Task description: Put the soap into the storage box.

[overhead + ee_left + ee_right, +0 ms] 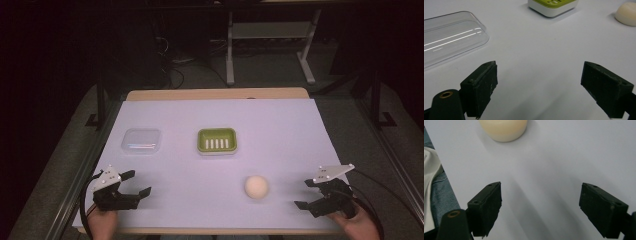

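A round cream soap bar (256, 187) lies on the white table cover, front right of centre; it also appears at the top of the right gripper view (503, 128) and at the top right of the left gripper view (627, 13). A green soap dish (216, 140) with a white slotted insert sits mid-table (552, 6). A clear plastic lid (142, 140) lies to its left (450, 38). My left gripper (138, 183) rests near the front left edge, open and empty (539, 87). My right gripper (306, 194) is at the front right, open and empty (540, 208), to the right of the soap and apart from it.
The white cover (280, 130) spreads over a wooden table (215, 93). The table's front edge runs just behind both hands. Denim and white cloth (434, 190) show past that edge in the right gripper view. Metal stand legs (230, 55) rise on the dark floor beyond the table.
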`<state>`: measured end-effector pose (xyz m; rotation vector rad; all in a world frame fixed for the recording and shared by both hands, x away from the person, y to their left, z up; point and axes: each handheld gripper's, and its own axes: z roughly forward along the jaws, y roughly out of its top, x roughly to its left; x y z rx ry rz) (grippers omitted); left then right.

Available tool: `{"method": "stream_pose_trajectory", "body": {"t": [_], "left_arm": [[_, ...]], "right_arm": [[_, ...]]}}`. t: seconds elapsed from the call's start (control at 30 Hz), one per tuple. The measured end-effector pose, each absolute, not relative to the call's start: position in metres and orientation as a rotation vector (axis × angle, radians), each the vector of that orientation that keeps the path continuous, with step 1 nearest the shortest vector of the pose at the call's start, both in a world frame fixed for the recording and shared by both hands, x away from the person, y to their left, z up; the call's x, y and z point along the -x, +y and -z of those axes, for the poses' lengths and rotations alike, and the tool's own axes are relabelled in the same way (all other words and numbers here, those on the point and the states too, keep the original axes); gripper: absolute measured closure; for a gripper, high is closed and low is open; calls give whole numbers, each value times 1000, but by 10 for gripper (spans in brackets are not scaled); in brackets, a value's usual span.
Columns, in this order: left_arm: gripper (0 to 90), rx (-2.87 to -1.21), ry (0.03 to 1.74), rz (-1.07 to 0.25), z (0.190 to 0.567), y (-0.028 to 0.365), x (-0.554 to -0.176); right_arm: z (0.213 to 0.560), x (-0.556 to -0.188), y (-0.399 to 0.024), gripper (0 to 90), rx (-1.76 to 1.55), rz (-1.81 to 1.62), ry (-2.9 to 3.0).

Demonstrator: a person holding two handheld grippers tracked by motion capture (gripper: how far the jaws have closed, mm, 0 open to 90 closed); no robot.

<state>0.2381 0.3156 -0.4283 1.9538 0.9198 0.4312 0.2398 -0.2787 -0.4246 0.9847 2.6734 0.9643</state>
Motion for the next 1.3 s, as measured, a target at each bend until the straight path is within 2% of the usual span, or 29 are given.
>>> {"method": "stream_pose_trajectory", "body": {"t": [0.43, 1.3], "left_arm": [[130, -1956, 918, -439, 428, 316, -237], [130, -1948, 920, -438, 428, 315, -235]], "right_arm": [[404, -253, -247, 180, -867, -943, 2724], [393, -272, -223, 174, -811, -881, 2756]]}}
